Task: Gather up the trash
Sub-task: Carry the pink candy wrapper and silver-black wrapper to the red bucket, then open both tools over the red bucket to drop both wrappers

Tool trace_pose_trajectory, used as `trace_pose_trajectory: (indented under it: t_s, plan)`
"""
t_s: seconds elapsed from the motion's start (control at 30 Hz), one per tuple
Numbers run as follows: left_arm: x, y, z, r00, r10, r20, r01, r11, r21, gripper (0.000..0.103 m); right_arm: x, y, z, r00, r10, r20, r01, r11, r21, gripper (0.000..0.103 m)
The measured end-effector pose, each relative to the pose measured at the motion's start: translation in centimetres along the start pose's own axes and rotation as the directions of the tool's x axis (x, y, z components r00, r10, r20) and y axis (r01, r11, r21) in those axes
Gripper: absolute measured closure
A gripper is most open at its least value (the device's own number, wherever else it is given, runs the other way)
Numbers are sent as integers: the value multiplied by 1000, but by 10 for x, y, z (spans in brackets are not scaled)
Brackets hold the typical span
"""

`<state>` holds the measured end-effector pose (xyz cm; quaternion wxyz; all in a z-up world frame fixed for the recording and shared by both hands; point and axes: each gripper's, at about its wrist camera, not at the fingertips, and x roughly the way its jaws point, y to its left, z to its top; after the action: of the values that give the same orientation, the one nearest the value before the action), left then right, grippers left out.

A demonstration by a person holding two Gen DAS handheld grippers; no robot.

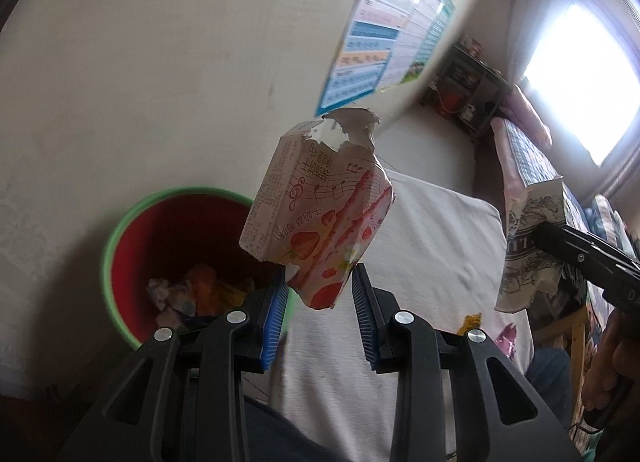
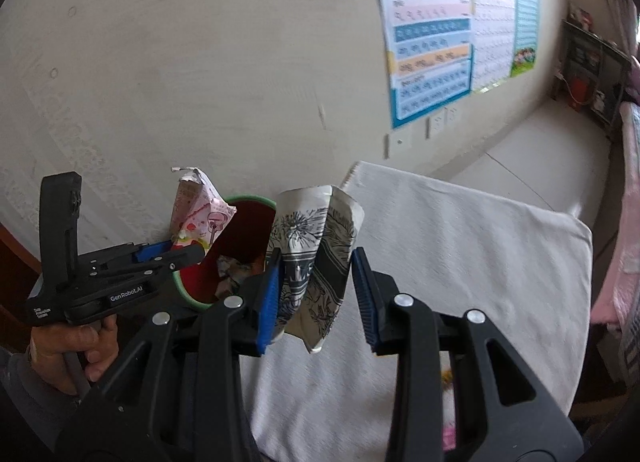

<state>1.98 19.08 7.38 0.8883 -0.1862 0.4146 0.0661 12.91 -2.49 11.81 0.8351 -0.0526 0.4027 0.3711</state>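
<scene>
Between your left hand-held gripper [image 1: 320,302] pads sits a glossy printed paper carton [image 1: 316,205]; your right hand-held gripper [image 2: 316,294] pinches matt crumpled paper cup [image 2: 316,262]. Beyond them, smooth plastic bin [image 1: 120,229].

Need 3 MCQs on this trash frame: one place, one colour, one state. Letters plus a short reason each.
1. Where is the bin relative to the white cloth in the left wrist view?
A. Left of it
B. On top of it
C. Right of it

2. What colour is the bin's rim?
A. Blue
B. Green
C. Yellow

3. What state is the strawberry-print carton in?
A. Sealed and unopened
B. Lying inside the bin
C. Torn open at the top, held in the left gripper

Answers:
1 A: the bin sits by the wall, left of the cloth.
2 B: a green rim rings the red inside.
3 C: its top edge is ragged and the blue pads clamp its lower end, while the right gripper holds a crumpled black-and-white paper cup.
</scene>
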Motion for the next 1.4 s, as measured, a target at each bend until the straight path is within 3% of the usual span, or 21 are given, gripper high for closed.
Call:
trace_pose_trajectory:
  t_s: [0.47, 0.73, 1.4]
  plan:
    - [-25, 86, -7, 996, 86, 3, -85, 989, -121, 72, 53, 74, 37, 995, 102, -17, -103, 989, -105, 69]
    - [-29, 110, -4, 993, 119, -9, -119, 982, -145, 72, 82, 104, 52, 986, 161, -33, -164, 978, -131, 69]
    - [6, 138, -1, 991, 111, -78, -122, 978, -169, 70, 149, 116, 47, 977, 171, -130, -187, 975, -121, 69]
